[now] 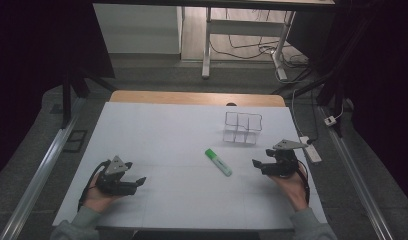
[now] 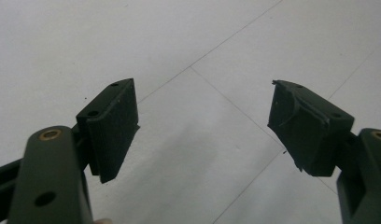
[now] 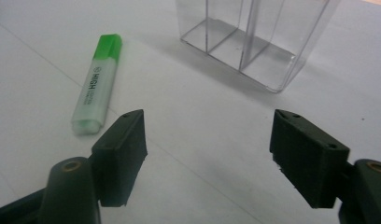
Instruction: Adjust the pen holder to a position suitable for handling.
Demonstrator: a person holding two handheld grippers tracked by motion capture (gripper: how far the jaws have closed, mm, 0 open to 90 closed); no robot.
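A green highlighter (image 1: pixel 218 162) lay flat on the white table cover (image 1: pixel 167 130), and it is the landmark here. A clear plastic organizer (image 1: pixel 242 128) with several compartments stood beyond the highlighter, a little to its right, near but apart from it. The right gripper (image 1: pixel 259 165) was to the right of the highlighter, near it and not touching, held in the person's right hand (image 1: pixel 292 182). Its jaws stood wide apart with nothing between them; in the right gripper view the highlighter (image 3: pixel 96 84) lay ahead of the left jaw and the organizer (image 3: pixel 254 35) stood further ahead. The left gripper (image 1: pixel 138 182) was well apart from the highlighter, on its left and nearer to the person. Its jaws were also spread wide over the bare cover (image 2: pixel 202 140), holding nothing.
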